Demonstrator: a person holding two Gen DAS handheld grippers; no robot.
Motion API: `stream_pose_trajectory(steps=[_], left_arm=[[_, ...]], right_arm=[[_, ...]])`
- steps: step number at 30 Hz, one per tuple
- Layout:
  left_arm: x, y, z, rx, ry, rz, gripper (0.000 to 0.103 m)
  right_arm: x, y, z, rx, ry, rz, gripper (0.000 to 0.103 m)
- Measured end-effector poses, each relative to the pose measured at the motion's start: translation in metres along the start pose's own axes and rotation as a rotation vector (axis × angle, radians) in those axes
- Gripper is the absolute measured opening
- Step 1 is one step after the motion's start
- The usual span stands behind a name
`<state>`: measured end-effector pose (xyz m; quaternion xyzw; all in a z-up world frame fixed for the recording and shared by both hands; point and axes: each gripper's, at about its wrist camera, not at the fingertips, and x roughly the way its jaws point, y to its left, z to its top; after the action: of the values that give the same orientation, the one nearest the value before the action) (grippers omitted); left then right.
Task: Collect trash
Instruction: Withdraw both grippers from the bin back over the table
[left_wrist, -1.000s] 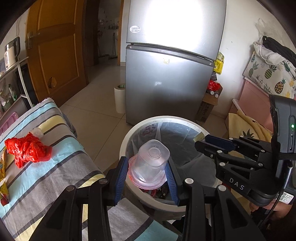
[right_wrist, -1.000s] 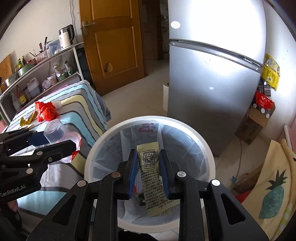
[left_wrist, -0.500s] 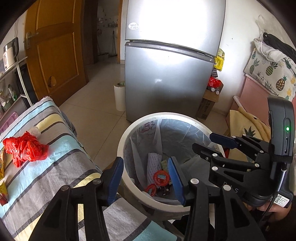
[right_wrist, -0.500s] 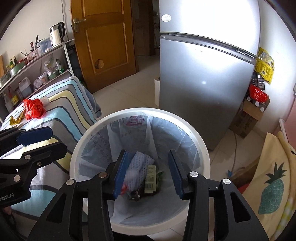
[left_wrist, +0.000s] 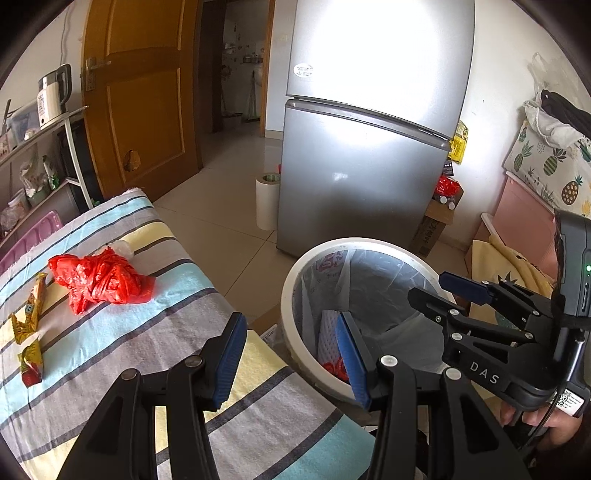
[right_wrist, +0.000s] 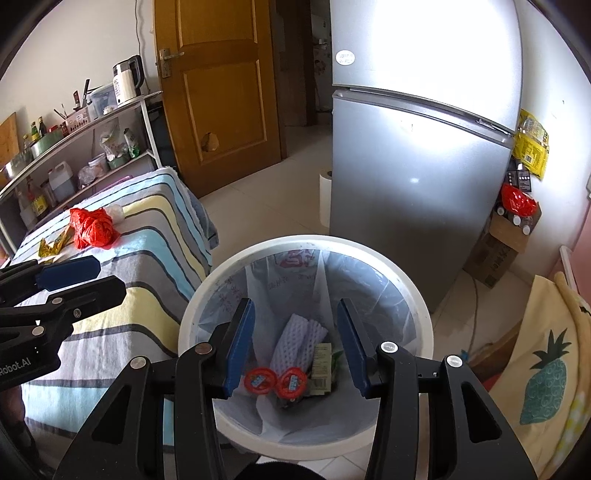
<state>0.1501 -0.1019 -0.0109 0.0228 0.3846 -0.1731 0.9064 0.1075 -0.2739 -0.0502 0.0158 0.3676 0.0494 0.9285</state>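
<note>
Both grippers, left (left_wrist: 291, 354) and right (right_wrist: 295, 343), released and empty; crumpled red plastic bag (left_wrist: 98, 278) and yellow wrappers (left_wrist: 29, 332) waiting on striped bed (left_wrist: 110, 354), liable to snag cloth if pinched low.

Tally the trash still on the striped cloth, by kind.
Red plastic bag: 1
Yellow snack wrappers: 2
Small white crumpled piece behind the bag: 1
Total: 4
</note>
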Motion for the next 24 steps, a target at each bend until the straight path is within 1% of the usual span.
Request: stream_pose_trajectory(steps=[8, 11, 15, 17, 24], left_arm=[[-0.023, 0.028, -0.011, -0.046, -0.021, 0.039, 0.05], [-0.032, 0.041, -0.016, -0.061, -0.03, 0.08, 0.05], [-0.044, 0.065, -0.023, -0.111, -0.042, 0.098, 0.05], [-0.05, 0.075, -0.027, -0.128, -0.047, 0.118, 0.05], [-0.073, 0.122, -0.041, -0.205, -0.062, 0.205, 0.052]], right_arm=[[-0.008, 0.025, 0.002, -0.013, -0.028, 0.046, 0.047], [-0.009, 0.037, 0.004, -0.021, -0.038, 0.07, 0.048], [-0.01, 0.056, 0.006, -0.056, -0.042, 0.094, 0.049], [-0.01, 0.066, 0.007, -0.068, -0.048, 0.113, 0.051], [-0.003, 0.106, 0.016, -0.138, -0.05, 0.174, 0.051]])
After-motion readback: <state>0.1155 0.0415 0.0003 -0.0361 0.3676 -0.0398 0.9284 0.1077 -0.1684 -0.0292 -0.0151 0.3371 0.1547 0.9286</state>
